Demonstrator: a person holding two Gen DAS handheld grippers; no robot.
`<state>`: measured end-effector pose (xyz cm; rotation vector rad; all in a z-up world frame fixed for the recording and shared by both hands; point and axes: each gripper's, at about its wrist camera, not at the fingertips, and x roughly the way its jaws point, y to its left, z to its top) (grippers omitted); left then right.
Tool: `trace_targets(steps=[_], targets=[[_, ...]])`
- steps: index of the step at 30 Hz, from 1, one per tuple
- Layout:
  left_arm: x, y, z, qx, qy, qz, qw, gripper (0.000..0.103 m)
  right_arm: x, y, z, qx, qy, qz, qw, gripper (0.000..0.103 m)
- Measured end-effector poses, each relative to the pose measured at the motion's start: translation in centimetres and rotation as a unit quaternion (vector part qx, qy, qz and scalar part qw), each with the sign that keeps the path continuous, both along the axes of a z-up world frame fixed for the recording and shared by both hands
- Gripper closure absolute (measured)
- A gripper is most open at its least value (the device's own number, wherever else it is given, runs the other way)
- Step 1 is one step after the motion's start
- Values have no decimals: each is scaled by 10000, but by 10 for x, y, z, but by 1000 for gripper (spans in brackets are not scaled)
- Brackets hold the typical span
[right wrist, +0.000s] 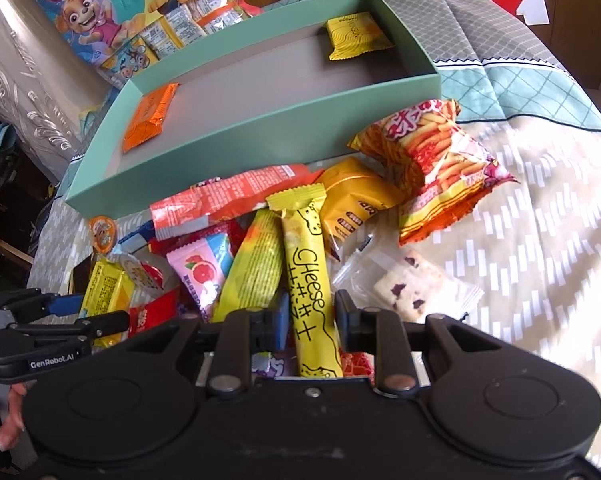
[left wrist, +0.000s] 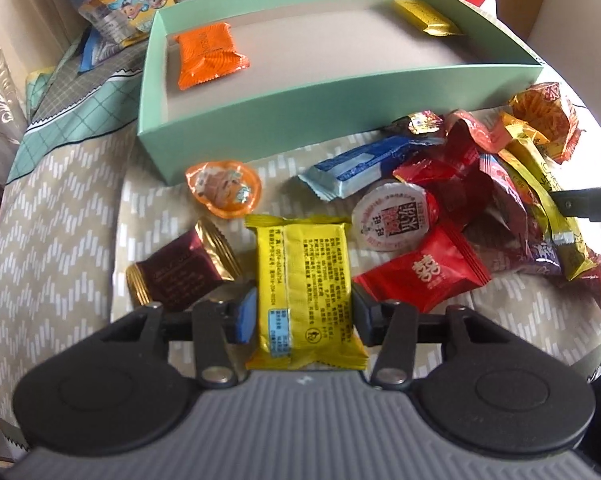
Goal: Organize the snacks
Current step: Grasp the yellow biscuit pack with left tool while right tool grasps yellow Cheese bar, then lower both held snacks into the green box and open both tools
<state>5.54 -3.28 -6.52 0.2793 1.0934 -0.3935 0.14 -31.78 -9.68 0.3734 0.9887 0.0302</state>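
A mint-green box (left wrist: 260, 120) lies on the patterned bedspread and holds an orange packet (left wrist: 210, 54) at one end and a yellow packet (left wrist: 426, 16) at the other. In front of it is a pile of loose snacks. My left gripper (left wrist: 303, 316) points down with its pads against both sides of a yellow printed packet (left wrist: 302, 280) lying flat: shut on it. My right gripper (right wrist: 310, 318) straddles a long yellow "Cheese" stick (right wrist: 308, 272) on top of the pile, pads tight to its sides. The box (right wrist: 260, 120) sits just beyond.
Near the left gripper lie a maroon packet (left wrist: 180, 276), an orange jelly cup (left wrist: 222, 188), a blue wrapper (left wrist: 360, 166), a round sealed cup (left wrist: 394, 216) and a red packet (left wrist: 420, 274). A fries bag (right wrist: 436, 164) and clear-wrapped cake (right wrist: 408, 284) lie right. Cartoon bags (right wrist: 100, 12) are behind the box.
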Motion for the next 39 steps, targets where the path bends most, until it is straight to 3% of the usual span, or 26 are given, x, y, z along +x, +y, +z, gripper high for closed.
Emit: trace_targets(steps=[5,15,25,31,39], targets=[[-5,12,10,-289,87,80,9995,56,-5,1,10,44,-120,52,9999,83],[-1,30,57,-777,-283,258,9962,56,-14,-19,48,319,-502,-27,9982,83],[95,10,96,-779,-882,551,9915,56,66,-53,88,-20,-928,-241,9954,83],[155,3,77,-671,-719,838,9916,56,124,-71,81,-375,-878,-351,9948,83],[172,0,48,-328,-562,829,9944,56,159,-77,47,-416,-655,-384,9962,83]])
